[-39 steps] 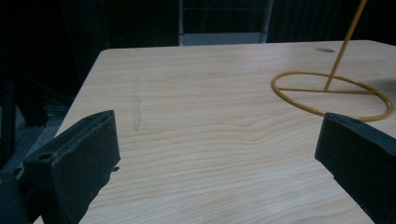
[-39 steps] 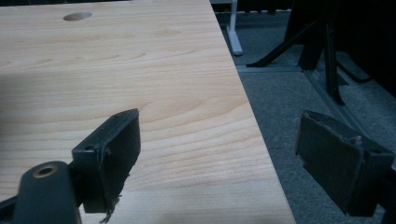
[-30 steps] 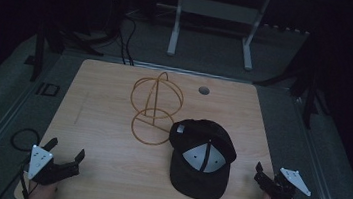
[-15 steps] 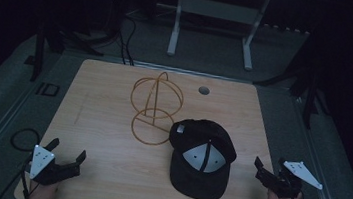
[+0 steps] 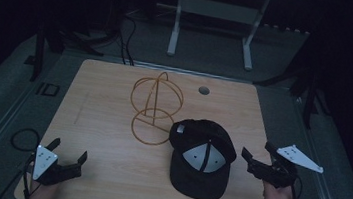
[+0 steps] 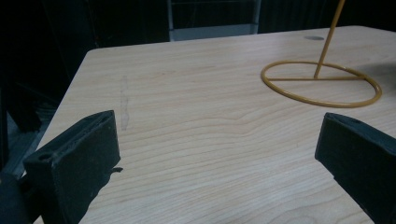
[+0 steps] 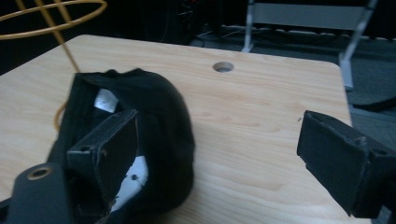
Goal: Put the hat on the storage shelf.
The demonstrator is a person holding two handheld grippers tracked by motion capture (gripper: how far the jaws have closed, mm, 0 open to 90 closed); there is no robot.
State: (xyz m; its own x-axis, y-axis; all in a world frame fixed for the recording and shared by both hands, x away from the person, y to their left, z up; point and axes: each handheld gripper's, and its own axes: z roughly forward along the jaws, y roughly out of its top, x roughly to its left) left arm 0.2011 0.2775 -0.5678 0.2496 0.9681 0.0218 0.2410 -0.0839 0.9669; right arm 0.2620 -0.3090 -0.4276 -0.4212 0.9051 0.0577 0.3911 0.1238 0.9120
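The person is standing at the near edge of the table (image 5: 106,167) with 2 grippers, and nothing is being held yet, so I judge the work to be barely starting. The right gripper (image 5: 258,155) is hovering just beside the cap (image 5: 201,157), its jaws spread wide and pointing at the cap's right side without touching it; in the right gripper view the cap (image 7: 154,126) is sitting behind the left jaw, close in. The left gripper (image 5: 68,151) is waiting at the near left corner, well apart from the cap, its jaws also gaping wide over bare wood. The cap is lying upside down toward the near right part of the table, its hollow facing up, a pale lining panel and a small white label showing inside, its brim pointing toward the person. Its far edge is lying over or against the base ring of the wire stand (image 5: 154,109), a thin yellow frame of 2 hoops standing near the table's middle. My guess is that the cap is meant for that stand, so gripping, lifting, turning and seating it are all left to do. It looks soft, black and floppy.
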